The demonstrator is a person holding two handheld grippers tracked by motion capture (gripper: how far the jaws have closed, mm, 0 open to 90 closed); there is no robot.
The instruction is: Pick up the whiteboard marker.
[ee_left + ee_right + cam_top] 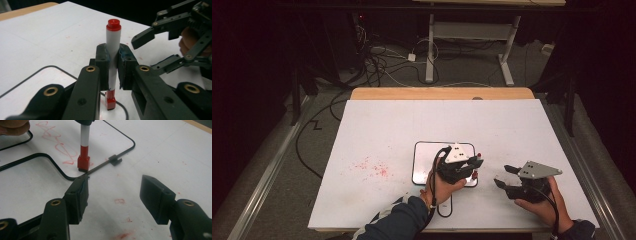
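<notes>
1. Closest in, the left gripper (pixel 113 67) had its jaws clamped tight on the white barrel of a red marker (pixel 113 40), pads squeezing it from both sides, in the left gripper view.
2. The marker stood upright, long axis near vertical, red end-cap up top and its red tip end pressed down inside the small whiteboard (pixel 419 165) on the desk (pixel 377 130).
3. The right gripper (pixel 113 195) sat with jaws spread wide and nothing between them, as its own view showed.
4. The key relation: from the right gripper the marker (pixel 84 147) lay ahead and a touch to the left, just beyond the whiteboard's black rim (pixel 125 137). The left hand already owned it; the right was merely near.
5. In the high view the two grippers sat side by side, left gripper (pixel 475 164) over the board's right edge, right gripper (pixel 505 176) just off it on bare desk, fingers aimed back toward the marker.
6. Only the right gripper view gave away the red scribbles (pixel 62 150) by the tip; only the left gripper view showed the grip on the barrel.
7. Farther left, red specks (pixel 374 167) dotted the desk.
</notes>
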